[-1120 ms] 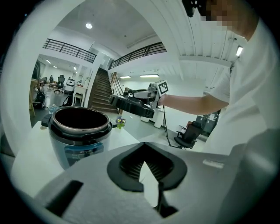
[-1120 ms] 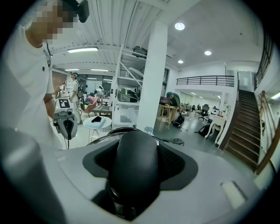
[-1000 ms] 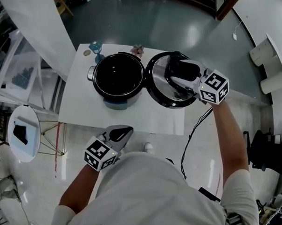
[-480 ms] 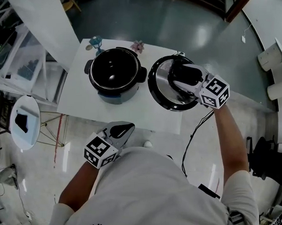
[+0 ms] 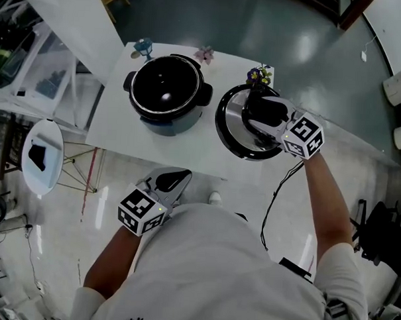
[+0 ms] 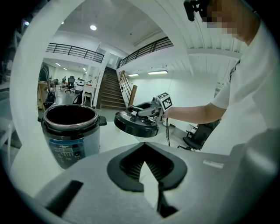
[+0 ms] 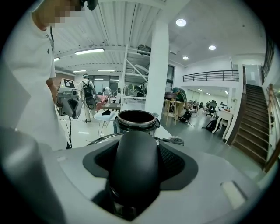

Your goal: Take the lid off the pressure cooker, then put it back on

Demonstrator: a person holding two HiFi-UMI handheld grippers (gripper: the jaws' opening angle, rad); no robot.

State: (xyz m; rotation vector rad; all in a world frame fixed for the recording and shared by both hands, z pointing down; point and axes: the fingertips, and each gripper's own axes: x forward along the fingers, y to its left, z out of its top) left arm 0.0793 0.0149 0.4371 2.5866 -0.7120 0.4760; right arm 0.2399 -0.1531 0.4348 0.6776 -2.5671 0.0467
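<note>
The pressure cooker (image 5: 167,95) stands open on the white table (image 5: 122,129), toward the far left part of the top. Its dark inner pot is bare to the room, and its blue-grey body shows a control panel (image 6: 65,151) on the side facing the person.

The lid (image 5: 232,121) is off. It hangs at about 3 o'clock from the cooker, just beside it but not touching. It is clear of the tabletop, at about the height of the pot's rim, with its shiny steel top and black rim facing up. The right gripper (image 5: 259,112) carries it, and its claw pinches the lid's rounded black handle (image 7: 133,166), which fills the gap between the two jaws. The person's right arm reaches in from 5 o'clock of the lid.

The left gripper (image 5: 171,182) sits at 6 o'clock from the cooker, off the near edge of the table and close to the person's body. It points toward the table. Its claw is pressed together with the tips meeting, and nothing is caught between the ribbed pads.

A small bunch of purple flowers (image 5: 259,76) stands at 12 o'clock of the lid, near the table's far edge. A pink flower ornament (image 5: 205,55) lies at 1 o'clock of the cooker, and a small blue object (image 5: 143,46) lies at 11 o'clock of it, both along the far edge.
</note>
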